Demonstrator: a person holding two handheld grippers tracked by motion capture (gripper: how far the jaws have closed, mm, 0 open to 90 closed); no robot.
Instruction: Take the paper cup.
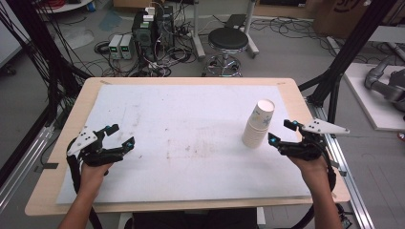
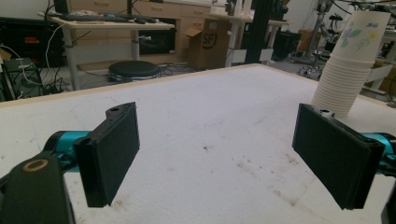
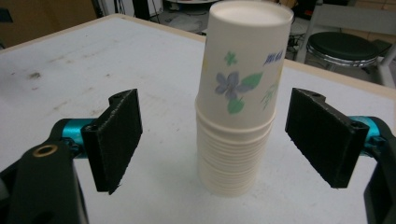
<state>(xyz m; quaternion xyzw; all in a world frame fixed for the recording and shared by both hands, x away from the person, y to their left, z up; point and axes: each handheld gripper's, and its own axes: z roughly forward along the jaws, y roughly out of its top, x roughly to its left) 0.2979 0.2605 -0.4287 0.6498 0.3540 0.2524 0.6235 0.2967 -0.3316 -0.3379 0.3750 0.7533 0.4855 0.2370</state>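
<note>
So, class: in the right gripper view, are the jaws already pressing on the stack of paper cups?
No: the right gripper stands open, a gap showing between each pad and the stack of paper cups.

Both forearms reach forward, left gripper (image 1: 118, 135) and right gripper (image 1: 281, 132) each with jaws spread wide

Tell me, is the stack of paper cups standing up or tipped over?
Standing up. The stack of paper cups rests base-down on the white mat, rims pointing up.
</note>
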